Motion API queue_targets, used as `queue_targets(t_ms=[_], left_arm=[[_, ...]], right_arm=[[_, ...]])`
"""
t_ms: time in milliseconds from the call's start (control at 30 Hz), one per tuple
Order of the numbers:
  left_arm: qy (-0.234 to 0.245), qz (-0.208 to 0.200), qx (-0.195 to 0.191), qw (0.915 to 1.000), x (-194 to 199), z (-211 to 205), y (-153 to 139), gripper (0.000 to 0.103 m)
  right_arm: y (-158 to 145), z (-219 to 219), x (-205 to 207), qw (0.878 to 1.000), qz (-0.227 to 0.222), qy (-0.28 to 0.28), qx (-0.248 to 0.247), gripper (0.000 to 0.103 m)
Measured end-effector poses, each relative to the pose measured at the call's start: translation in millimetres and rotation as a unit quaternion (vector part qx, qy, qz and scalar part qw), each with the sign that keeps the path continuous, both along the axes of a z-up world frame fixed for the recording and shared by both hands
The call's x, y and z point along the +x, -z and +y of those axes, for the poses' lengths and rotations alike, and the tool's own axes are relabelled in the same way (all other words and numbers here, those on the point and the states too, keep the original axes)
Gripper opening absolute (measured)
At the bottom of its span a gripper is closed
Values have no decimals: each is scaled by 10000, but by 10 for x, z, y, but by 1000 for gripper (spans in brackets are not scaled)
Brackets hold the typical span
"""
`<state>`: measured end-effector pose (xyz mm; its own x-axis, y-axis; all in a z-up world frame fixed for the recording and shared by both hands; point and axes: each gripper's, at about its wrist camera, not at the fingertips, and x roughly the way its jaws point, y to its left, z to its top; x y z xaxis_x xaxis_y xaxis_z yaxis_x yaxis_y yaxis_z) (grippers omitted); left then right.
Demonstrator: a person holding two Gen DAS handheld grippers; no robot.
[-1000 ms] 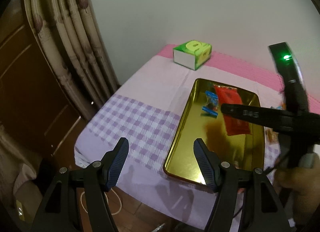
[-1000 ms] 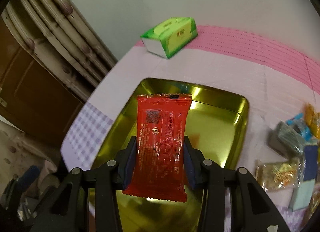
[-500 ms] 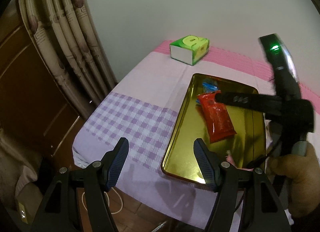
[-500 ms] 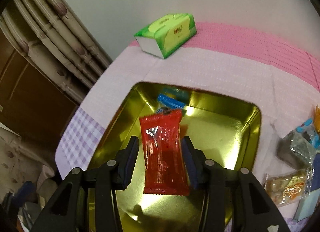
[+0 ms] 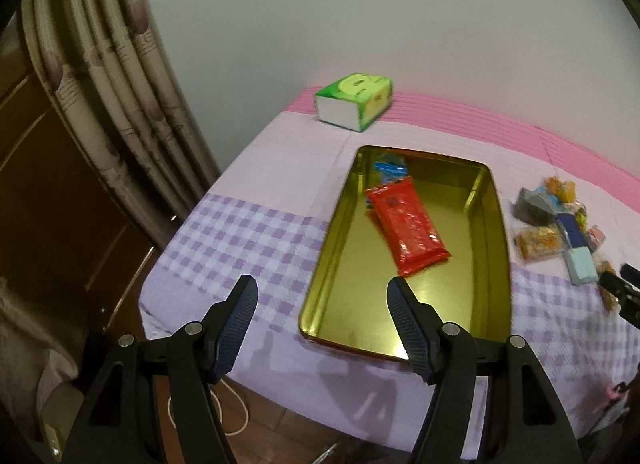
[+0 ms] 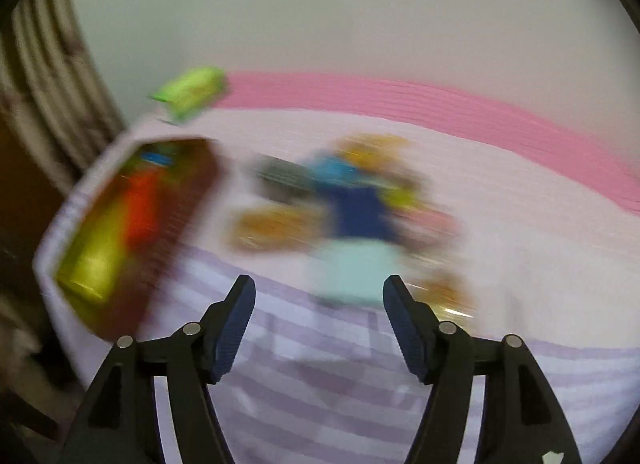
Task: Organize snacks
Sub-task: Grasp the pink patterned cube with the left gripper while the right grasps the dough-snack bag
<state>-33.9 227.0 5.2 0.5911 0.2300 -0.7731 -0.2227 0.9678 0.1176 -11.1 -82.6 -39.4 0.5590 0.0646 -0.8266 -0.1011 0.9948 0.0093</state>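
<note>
Over the near edge of the bench (image 5: 256, 232), in the left wrist view, your left tongs (image 5: 322, 306) stand about half open with nothing between them, hovering just short of the gold tray (image 5: 494, 232). A red snack packet (image 5: 406, 226) lies flat in that tray with a small blue wrapper (image 5: 390, 169) beyond it. Loose snacks (image 5: 556, 224) sit piled to the tray's right, and a green tissue box (image 5: 354, 101) stands at the far corner; no print on any of them is readable.

From the right wrist view, heavily blurred, your right tongs (image 6: 319, 306) are opening and empty, above the snack pile (image 6: 352, 204).
</note>
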Motion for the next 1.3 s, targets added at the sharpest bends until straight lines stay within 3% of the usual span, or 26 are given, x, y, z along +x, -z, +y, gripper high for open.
queue_targets(t_ms=[133,267,367,433,500,633,700,833,1033,1167,1300], left_arm=[[414,-131,-23,9991,-34,-167,-57,69],[914,-75,-208,9956,-60,-340,-74,69],[1303,-92,-111,9914,-82,-543,-126,69],[1596,-8,-237,9869,-54,-670,-162,69],[1897,94,-500,9805,15,-813,-213,69],[2566,235,-958,9615,260,-1168,-330,69],[3134,355,-1097,9426,422,-1436,-343,69],[4088,438,-1075,9052,786,-2110,-251,69],[4763,862,-800,8714,1316,-3001,112,69],[4871,1151,-578,8638,1589,-3297,396,64],[5054,1443,-278,8503,1718,-3450,668,43]], right_arm=[[172,-387,15,9996,162,208,-89,70],[343,-508,104,9995,260,134,-132,70],[431,-549,166,9994,323,-32,-94,69],[467,-524,180,9993,241,-158,-224,61],[440,-568,153,9995,202,-186,-148,37],[309,-755,-54,9996,-35,2,280,36],[274,-876,-206,9989,-125,122,444,36],[279,-1079,-559,9979,-407,259,443,36],[336,-1306,-857,9919,-827,583,770,37],[399,-1462,-891,9882,-846,726,1048,38],[431,-1484,-880,9876,-852,676,1131,39]])
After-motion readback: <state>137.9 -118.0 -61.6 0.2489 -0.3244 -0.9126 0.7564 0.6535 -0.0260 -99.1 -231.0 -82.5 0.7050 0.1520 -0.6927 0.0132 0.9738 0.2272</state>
